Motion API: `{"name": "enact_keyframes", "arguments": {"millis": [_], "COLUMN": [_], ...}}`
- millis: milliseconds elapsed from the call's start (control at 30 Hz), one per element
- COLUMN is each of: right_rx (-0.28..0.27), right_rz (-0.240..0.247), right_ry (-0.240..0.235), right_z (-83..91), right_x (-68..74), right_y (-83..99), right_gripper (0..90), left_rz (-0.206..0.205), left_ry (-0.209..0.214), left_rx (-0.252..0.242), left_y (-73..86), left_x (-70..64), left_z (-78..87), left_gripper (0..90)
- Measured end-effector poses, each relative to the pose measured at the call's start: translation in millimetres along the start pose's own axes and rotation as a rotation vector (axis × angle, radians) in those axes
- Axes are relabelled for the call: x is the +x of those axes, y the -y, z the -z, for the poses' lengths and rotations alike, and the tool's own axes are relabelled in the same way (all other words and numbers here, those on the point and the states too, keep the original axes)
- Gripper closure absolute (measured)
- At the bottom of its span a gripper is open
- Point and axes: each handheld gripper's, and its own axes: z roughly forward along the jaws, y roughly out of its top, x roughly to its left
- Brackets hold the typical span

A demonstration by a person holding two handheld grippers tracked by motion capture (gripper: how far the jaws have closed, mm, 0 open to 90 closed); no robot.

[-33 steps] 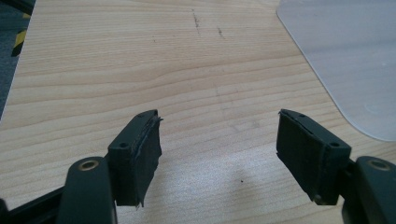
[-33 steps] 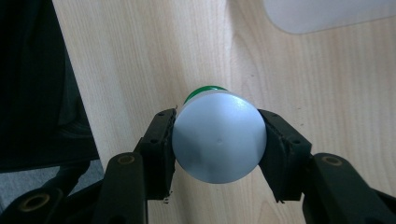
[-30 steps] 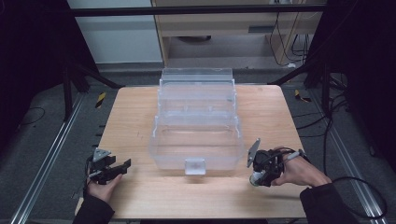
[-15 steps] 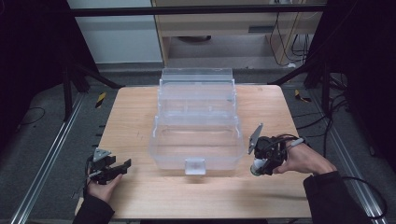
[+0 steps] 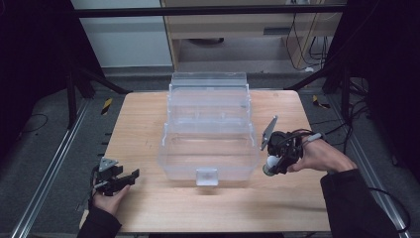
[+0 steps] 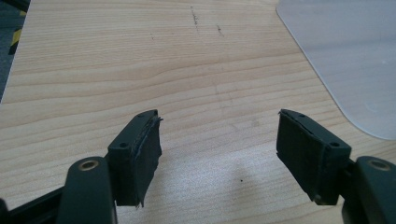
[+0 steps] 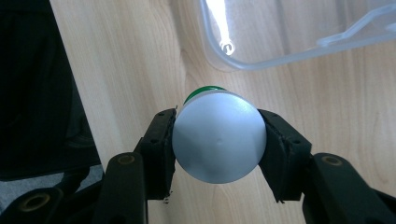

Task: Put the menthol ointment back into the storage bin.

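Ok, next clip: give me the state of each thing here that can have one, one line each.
Clear tiered box: open, trays stepped back, nothing visible inside.
Left tool: open, holding nothing, over bare wood.
Right tool: shut on white round-ended item.
White round-ended item: clamped between the jaws, green part behind, off the box.

One clear plastic box [image 5: 208, 144], one white bottle [image 7: 218, 136], two tongs.

We can read no text, label, brand or number on the pale wooden table [image 5: 148, 208], the clear plastic tiered storage box [image 5: 208, 148] or the round white green-rimmed container [image 7: 218, 135].
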Motion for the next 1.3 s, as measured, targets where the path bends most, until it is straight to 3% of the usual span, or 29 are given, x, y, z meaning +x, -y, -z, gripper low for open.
{"name": "enact_keyframes", "arguments": {"millis": [700,1300], "right_rx": [-0.026,-0.023], "right_rz": [0.011,0.043], "right_ry": [0.02,0.005], "right_z": [16.6,-6.2], "right_x": [-21.3,-35.2], "right_y": [-36.0,-64.3], "right_gripper": [50.1,50.2], "left_rz": [0.001,-0.001], "left_ry": [0.0,0.001], "left_rx": [-0.005,-0.006], "left_y": [-0.4,-0.6], "left_x": [0.6,0.7], "left_z": [-0.3,-0.6], "left_gripper": [30.1,30.3]}}
